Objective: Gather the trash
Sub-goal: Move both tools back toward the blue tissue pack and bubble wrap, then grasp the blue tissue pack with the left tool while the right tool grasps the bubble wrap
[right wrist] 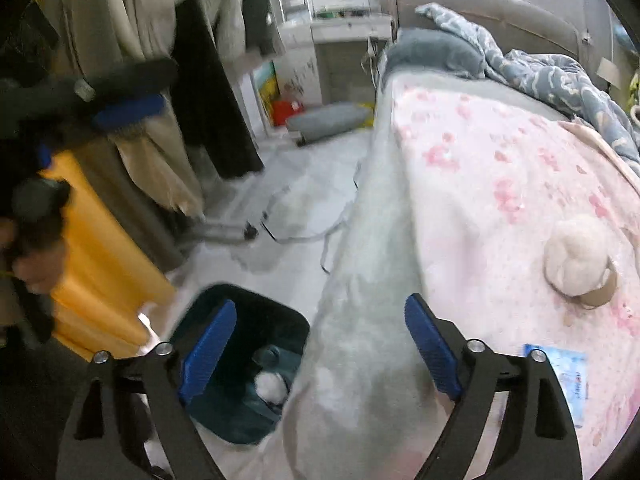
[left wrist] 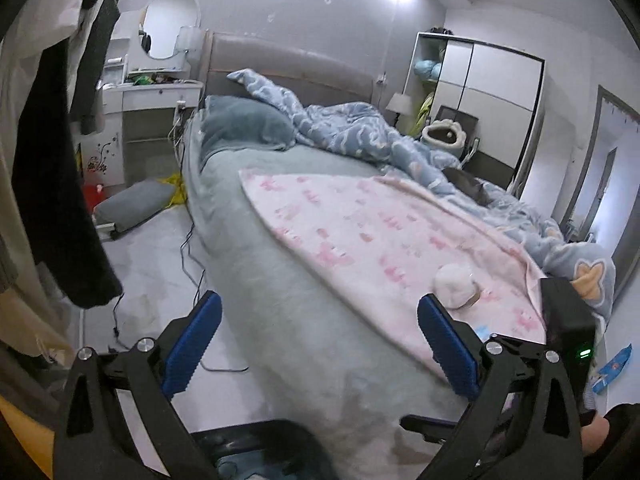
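Note:
My right gripper [right wrist: 320,320] stands open, nothing between its blue pads, over the bed's edge and a dark bin [right wrist: 272,312] on the floor. A white crumpled wad [right wrist: 269,385] lies inside the bin. On the pink blanket [right wrist: 480,200] sit a white tissue roll [right wrist: 576,264] and, nearer, a blue-and-white packet [right wrist: 564,372]. My left gripper [left wrist: 320,340] is open and empty, facing along the bed, with the tissue roll [left wrist: 456,286] just beyond its right finger. A blue wrapper [left wrist: 612,368] lies on the floor at the far right.
Hanging clothes [right wrist: 168,60] and an orange panel [right wrist: 100,260] crowd the left side. Cables [left wrist: 192,256] trail over the floor by the bed. A grey cushion [left wrist: 132,204] lies near a white dresser [left wrist: 152,96]. A blue quilt [left wrist: 360,132] is bunched at the bed's head.

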`<state>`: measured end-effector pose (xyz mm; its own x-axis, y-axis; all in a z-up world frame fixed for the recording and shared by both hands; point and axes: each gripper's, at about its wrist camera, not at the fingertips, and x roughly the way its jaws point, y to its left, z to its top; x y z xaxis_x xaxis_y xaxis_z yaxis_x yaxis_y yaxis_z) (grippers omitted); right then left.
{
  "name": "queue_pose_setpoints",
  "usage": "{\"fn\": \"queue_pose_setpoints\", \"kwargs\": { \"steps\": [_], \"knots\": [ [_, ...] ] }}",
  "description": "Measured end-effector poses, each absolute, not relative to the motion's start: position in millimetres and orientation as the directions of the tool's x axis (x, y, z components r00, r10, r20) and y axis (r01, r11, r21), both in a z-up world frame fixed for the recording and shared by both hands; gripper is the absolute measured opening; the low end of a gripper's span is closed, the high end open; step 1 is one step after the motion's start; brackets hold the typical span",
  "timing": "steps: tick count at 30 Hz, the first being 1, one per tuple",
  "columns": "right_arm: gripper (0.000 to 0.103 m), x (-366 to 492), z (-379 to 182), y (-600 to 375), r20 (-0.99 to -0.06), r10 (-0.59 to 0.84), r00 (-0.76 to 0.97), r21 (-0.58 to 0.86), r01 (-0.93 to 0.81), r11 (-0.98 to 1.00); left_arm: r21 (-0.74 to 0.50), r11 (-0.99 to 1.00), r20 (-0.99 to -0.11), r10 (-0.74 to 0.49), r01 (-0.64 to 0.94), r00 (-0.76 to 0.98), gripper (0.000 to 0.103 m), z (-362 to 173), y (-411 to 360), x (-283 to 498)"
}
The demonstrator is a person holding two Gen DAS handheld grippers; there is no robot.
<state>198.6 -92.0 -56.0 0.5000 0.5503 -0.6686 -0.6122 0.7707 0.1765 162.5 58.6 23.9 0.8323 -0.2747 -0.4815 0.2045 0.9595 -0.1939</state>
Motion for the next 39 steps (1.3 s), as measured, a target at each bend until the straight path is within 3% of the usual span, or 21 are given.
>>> {"fn": "queue_pose_setpoints", "kwargs": {
  "steps": [5,19,31,39],
  "knots": [
    [0.092,188,-28,-125,-0.594,0.557,0.58,0.151,-0.6,0.786,-0.189,0.959,-0.473,-0.276,0.21,0.837,0.1,23,38,170],
    [0.092,215,-30,-227,-0.609,0.37,0.701,0.139,-0.365,0.92,-0.196,0.921,-0.537,-0.387,0.336,0.75,0.1,0,-35,187],
    [0.092,241,-39,-278,-0.616,0.319,0.72,0.179,-0.267,0.947,-0.121,0.839,-0.6,-0.488,0.531,0.634,0.1,-27,-90,202],
    [0.092,269,-50,-292,-0.634,0.323,0.703,0.219,-0.237,0.946,-0.159,0.726,-0.63,-0.596,0.669,0.498,0.1,-48,-126,208]
  ]
}}
